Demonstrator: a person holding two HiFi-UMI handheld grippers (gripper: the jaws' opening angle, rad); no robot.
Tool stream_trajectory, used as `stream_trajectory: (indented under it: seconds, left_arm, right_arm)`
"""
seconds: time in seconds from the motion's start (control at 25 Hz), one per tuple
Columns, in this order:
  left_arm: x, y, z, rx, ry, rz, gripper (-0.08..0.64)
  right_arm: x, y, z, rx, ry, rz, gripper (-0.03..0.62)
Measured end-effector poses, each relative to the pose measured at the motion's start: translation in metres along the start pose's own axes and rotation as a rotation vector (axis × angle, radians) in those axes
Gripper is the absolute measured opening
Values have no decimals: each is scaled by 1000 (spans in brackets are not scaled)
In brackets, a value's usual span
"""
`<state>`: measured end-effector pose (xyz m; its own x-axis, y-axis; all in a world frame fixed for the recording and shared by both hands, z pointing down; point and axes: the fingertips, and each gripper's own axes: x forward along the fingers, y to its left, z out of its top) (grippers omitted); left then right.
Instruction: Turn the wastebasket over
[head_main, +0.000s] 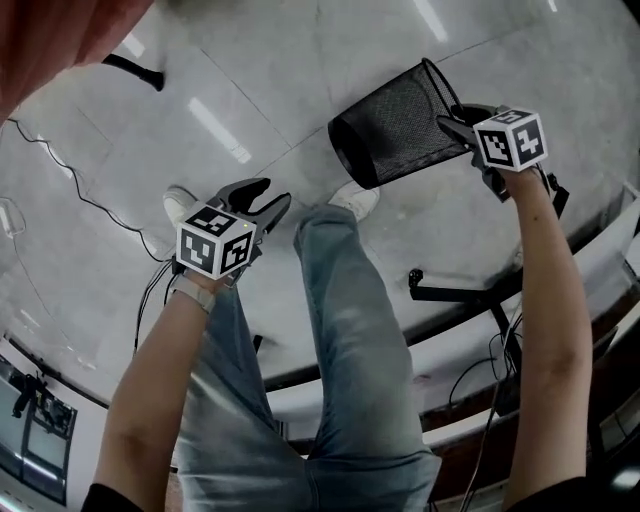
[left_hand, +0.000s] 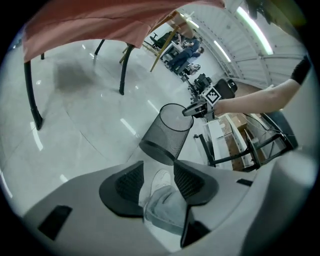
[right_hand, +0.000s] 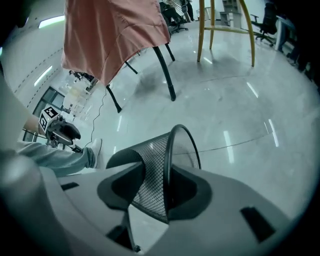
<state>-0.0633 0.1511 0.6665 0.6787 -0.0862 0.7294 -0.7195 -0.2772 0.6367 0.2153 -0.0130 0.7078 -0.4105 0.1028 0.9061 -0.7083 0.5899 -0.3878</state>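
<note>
- Head view puts the wastebasket (head_main: 395, 125) in the upper middle of the frame. It is a black mesh basket, tilted well over, with its open mouth toward the upper right and its closed base toward the lower left.
- Your right gripper (head_main: 455, 122) meets the basket at its rim, at the upper right of that view, with your forearm running down the right edge.
- Right gripper view shows its jaws narrowed onto the mesh wall just below the rim. One jaw is inside the basket and the other outside, and both pads press on the mesh.
- Whether the base touches the floor (head_main: 250, 80) cannot be told from any view.
- Your left gripper (head_main: 270, 195) sits at middle left of the head view, well apart from the basket.
- Left gripper view shows its jaws standing wide with nothing gripped. Between them you see only your white shoe (left_hand: 159, 181) and the hem of your jeans (left_hand: 165, 207) far below.
- That view also shows the basket beyond the jaw tips, near the centre, leaning with its rim uppermost.
- A pink cloth (head_main: 50, 40) fills the upper left corner of the head view.
- A thin cable (head_main: 75, 190) trails across the pale floor at the left.
</note>
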Motion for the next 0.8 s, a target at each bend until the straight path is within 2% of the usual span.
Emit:
stream_trajectory:
  seconds: [0.28, 0.44, 0.64, 0.8]
  left_arm:
    - [-63, 25, 9, 58, -35, -1, 190]
    - [-97, 36, 2, 97, -30, -14, 187]
    - [-136, 49, -11, 109, -50, -27, 187]
    - [-156, 61, -28, 102, -46, -30, 187]
  right_arm:
    - [-9, 61, 6, 86, 4, -79, 108]
    - [-7, 104, 6, 85, 7, -162, 89]
    - [10, 166, 11, 118, 3, -288, 68]
    - [38, 214, 17, 86, 28, -382, 55]
